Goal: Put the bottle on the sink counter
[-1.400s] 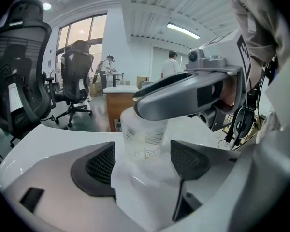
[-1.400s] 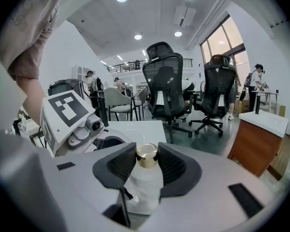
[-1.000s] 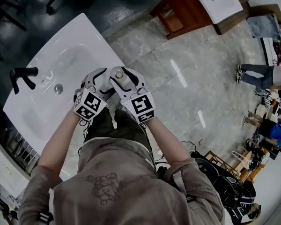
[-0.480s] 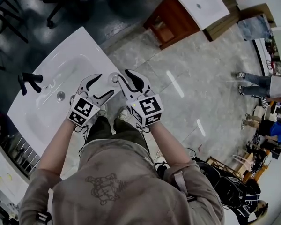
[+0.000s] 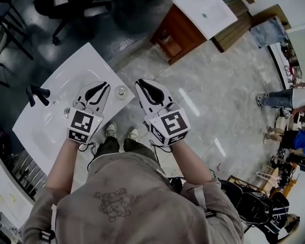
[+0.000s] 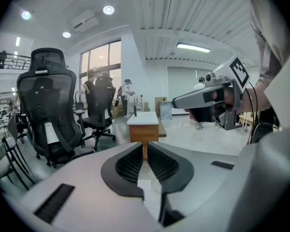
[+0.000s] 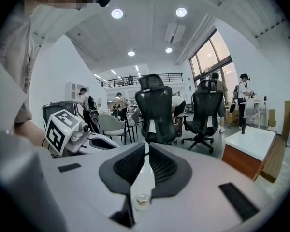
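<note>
The bottle (image 5: 121, 91) stands upright near the front right corner of the white sink counter (image 5: 89, 65), seen from above by its round cap. My left gripper (image 5: 99, 87) hovers over the counter just left of the bottle. It is shut and empty, and its pads meet in the left gripper view (image 6: 145, 145). My right gripper (image 5: 140, 84) is just right of the bottle, off the counter's edge. Its jaws are closing with nothing between them, and the pads are nearly together (image 7: 146, 147). Neither gripper touches the bottle.
A black faucet (image 5: 36, 93) and a drain (image 5: 67, 111) lie at the basin's far left. A second vanity with a wood cabinet (image 5: 193, 19) stands on the marble floor ahead. Office chairs (image 7: 157, 110) and people (image 5: 290, 95) are farther off.
Both grippers were open around the bottle a second ago. They have let it go, drawn apart to either side and shut, and the bottle stands alone on the counter.
</note>
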Tool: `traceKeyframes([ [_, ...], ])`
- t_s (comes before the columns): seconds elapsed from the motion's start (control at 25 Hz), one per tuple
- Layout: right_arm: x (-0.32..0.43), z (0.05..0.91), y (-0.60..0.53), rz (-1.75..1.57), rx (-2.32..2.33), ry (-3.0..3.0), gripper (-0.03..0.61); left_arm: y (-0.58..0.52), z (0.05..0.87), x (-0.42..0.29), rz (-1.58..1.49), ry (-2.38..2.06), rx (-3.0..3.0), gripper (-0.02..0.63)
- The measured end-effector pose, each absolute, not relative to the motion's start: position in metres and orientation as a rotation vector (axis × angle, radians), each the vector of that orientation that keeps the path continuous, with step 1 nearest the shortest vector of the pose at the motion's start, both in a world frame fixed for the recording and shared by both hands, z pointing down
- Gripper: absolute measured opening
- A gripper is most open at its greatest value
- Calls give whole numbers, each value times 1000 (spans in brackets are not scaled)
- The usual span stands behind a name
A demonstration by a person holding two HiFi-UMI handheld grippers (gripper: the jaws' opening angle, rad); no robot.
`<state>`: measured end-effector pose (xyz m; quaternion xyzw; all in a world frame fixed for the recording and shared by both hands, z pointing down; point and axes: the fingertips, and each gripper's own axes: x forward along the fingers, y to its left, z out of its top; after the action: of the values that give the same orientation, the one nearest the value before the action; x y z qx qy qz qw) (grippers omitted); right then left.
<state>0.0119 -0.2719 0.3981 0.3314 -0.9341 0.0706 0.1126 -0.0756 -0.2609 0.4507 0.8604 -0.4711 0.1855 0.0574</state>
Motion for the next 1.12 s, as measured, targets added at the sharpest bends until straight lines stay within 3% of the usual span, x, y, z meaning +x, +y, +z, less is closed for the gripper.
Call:
traceKeyframes([
  [0.56,50,284,-255,-56,1151,-2862,40,-250,317,-80,322,-1717,2720,29],
  [1.12,75,210,-206,-168,1151,-2918,37,-226,278,-85,370,-1944,2699,29],
])
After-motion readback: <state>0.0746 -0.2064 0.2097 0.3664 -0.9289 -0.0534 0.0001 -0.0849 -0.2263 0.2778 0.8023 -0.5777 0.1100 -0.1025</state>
